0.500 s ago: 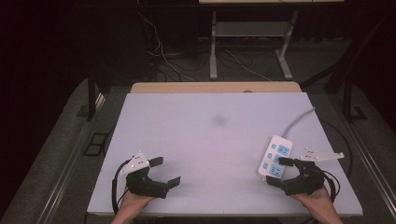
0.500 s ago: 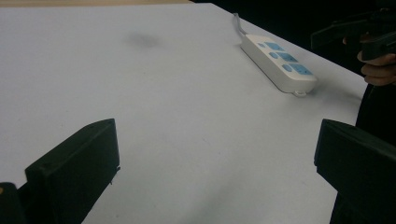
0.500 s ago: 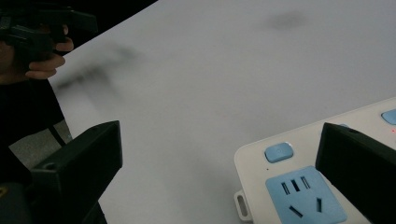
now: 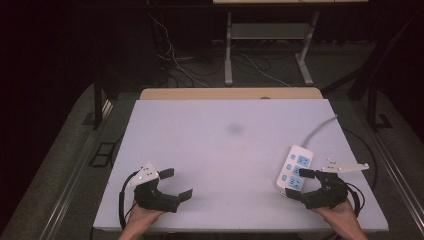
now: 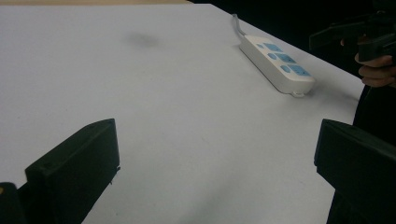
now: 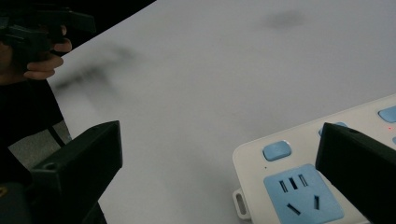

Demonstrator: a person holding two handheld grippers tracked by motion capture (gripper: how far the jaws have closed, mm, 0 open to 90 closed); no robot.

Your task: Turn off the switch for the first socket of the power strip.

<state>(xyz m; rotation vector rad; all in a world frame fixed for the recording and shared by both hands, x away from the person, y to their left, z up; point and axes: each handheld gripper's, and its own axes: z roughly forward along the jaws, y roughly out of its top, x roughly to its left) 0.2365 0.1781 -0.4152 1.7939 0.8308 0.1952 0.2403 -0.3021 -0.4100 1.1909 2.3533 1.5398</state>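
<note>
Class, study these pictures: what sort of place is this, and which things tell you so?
Probably a lab or recording workspace: a bare white table carrying a power strip, loose cables on the dark floor behind it, and a metal-legged bench beyond.

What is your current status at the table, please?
Left tool open, empty, near edge. Right tool open, jaws straddling near end of power strip, not gripping. Nothing in the way.

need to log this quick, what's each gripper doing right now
Left gripper: open, holding nothing.
Right gripper: open, by the power strip, not gripping it.
</note>
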